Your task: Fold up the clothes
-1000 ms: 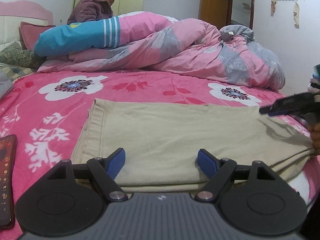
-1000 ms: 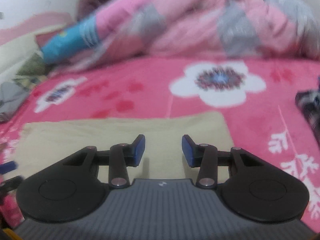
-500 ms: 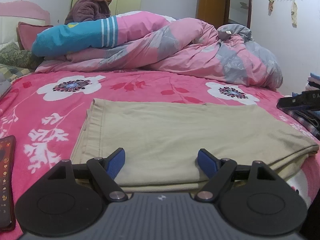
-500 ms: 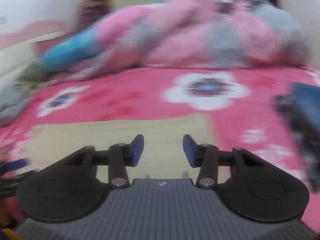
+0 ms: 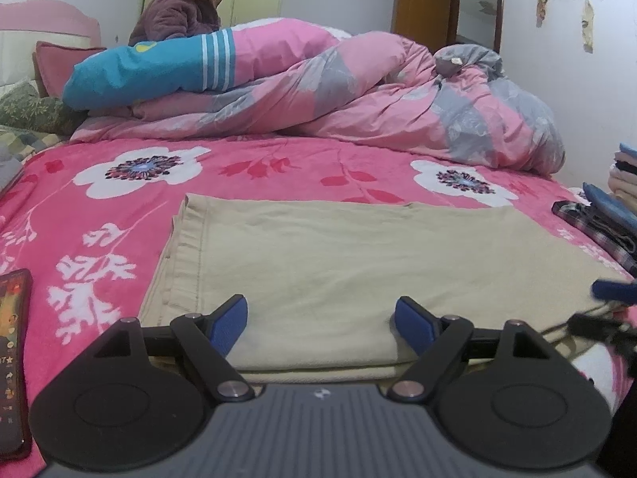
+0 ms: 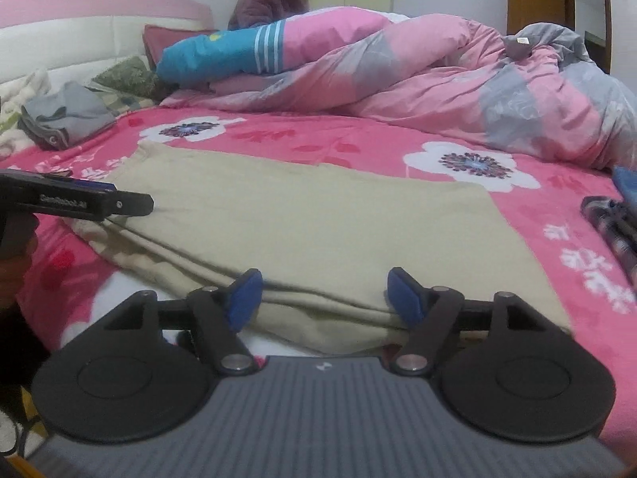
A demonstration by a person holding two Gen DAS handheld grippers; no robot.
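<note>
Pink, flower-printed bedding (image 5: 278, 167) fills the middle of both views, and your folded beige garment (image 5: 358, 263) lies flat on it across the centre of each frame.

Your left gripper (image 5: 320, 320) sits at the bottom centre of the left wrist view, its blue pads (image 5: 229, 320) spread wide over the garment's near folded edge, with cloth showing between them and neither pad pressing on it. Your right gripper (image 6: 323, 298) has just been widening its jaws; its blue pads (image 6: 245, 298) now stand apart at the garment's near edge, where the layered fold shows between them, ungripped.

In the right wrist view your left gripper appears again at the left edge of the frame, over the garment's layered edge. In the left wrist view the tip of your right gripper shows blurred at the lower right edge.

Further out, a phone (image 5: 14, 358) lies on the bedding at the lower left of the left wrist view, well clear of the garment. A checked garment (image 6: 613, 227) and a stack of folded clothes (image 5: 625, 183) sit at the right edge. A grey garment (image 6: 65, 117) lies crumpled at the upper left of the right wrist view. Across the top, a heaped pink and grey quilt (image 5: 378, 95) with a blue striped pillow (image 5: 151, 71) lies beyond the beige garment, and a person (image 5: 181, 4) in a purple jacket sits behind it.
</note>
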